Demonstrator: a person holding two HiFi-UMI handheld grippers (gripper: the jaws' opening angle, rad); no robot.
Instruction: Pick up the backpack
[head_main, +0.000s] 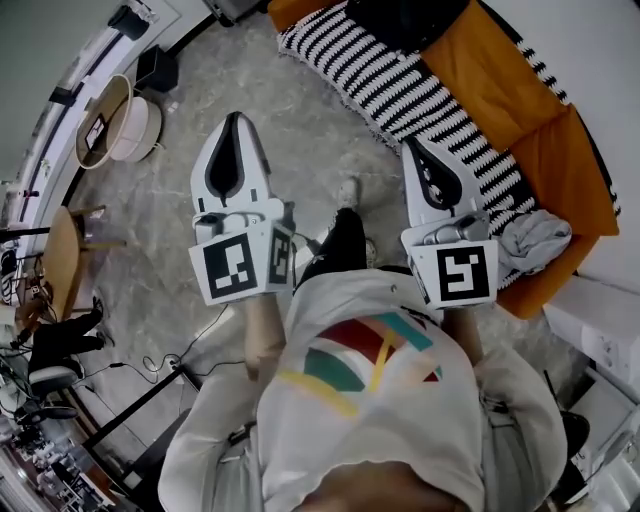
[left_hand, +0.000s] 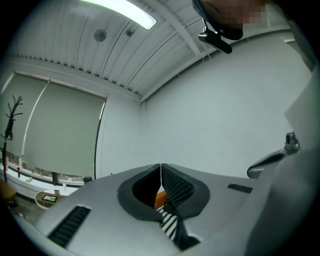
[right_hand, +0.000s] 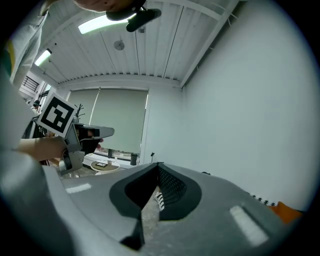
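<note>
Grey floor (head_main: 300, 110), orange sofa (head_main: 480, 85): probable backpack (head_main: 405, 20) lies ahead, nearer the right tool (head_main: 413, 148) than the left tool (head_main: 236, 120); both closed, empty.

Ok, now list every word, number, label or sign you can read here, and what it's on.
No readable text anywhere.
Cubes on the left gripper and right gripper: black-and-white square markers, no letters or digits.
On the shirt: coloured shapes only, no words.
On the flat item on the round table: too small to read.

Orange sofa (head_main: 560, 155): striped blanket (head_main: 400, 90), possibly grey cloth (head_main: 535, 240).
</note>
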